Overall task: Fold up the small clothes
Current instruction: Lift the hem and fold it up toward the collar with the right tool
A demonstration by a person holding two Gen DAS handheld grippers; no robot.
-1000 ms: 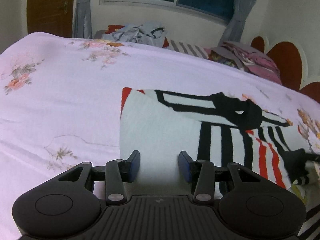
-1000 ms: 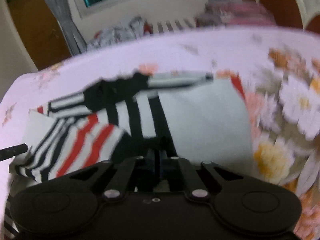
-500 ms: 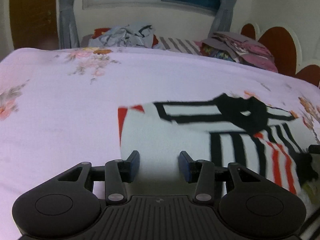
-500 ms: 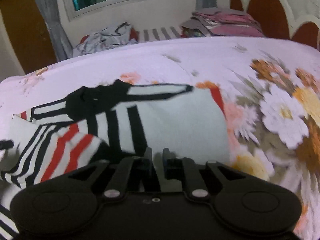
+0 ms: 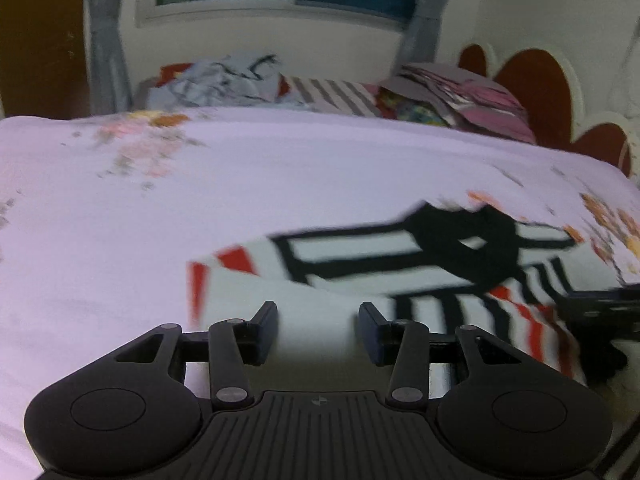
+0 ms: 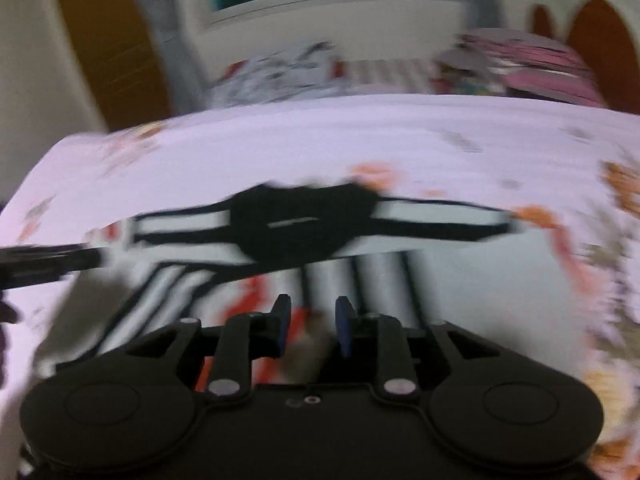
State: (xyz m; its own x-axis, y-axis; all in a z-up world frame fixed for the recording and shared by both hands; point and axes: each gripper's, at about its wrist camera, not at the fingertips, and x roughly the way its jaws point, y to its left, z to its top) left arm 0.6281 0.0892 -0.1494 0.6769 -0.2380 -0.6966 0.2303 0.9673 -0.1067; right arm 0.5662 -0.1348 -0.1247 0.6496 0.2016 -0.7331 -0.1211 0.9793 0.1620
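A small white garment [image 5: 344, 304] with black and red stripes and a black collar [image 5: 468, 248] lies flat on the pink floral bedsheet [image 5: 200, 216]. My left gripper [image 5: 318, 332] hangs open over its white near-left part, with nothing pinched. In the right wrist view the same garment [image 6: 384, 276] is blurred, its collar [image 6: 296, 232] ahead of me. My right gripper [image 6: 313, 320] hovers over the striped part; its jaws are opening, and cloth lies beneath them, not pressed. Each gripper shows at the other view's edge: right gripper [image 5: 600, 304], left gripper [image 6: 44, 264].
A crumpled heap of clothes [image 5: 224, 84] and a folded stack of pink clothes [image 5: 472, 100] sit past the bed's far edge under a window. A brown scalloped headboard [image 5: 532, 92] stands at the right. A wooden door [image 5: 40, 40] is at the left.
The right gripper's jaws went from shut to parted, and it slid sideways over the garment. The left gripper stayed open and shifted slightly; the garment lies as before.
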